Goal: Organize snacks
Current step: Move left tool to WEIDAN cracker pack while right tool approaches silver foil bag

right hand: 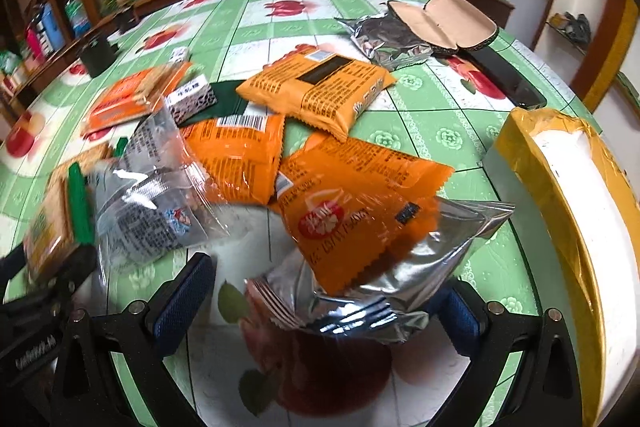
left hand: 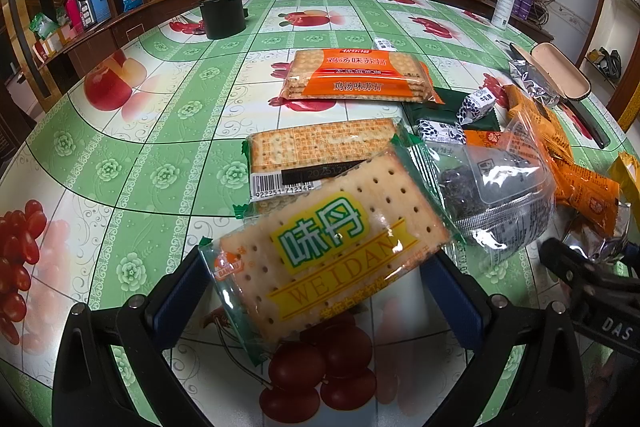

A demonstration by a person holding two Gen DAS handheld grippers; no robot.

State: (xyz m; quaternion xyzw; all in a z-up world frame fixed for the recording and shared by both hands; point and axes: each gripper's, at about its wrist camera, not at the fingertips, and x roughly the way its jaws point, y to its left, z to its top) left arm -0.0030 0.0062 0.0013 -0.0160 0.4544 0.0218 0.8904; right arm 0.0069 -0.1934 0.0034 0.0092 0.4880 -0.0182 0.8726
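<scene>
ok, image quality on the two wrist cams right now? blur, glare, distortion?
Left wrist: sharp; print on the Weidan cracker pack is readable, mild glare on the clear wrapper; fisheye bends the table edge. Right wrist: motion blur, worst at the left on the cracker packs; highlights on the silver pouch; the white box is nearly blown out.
</scene>
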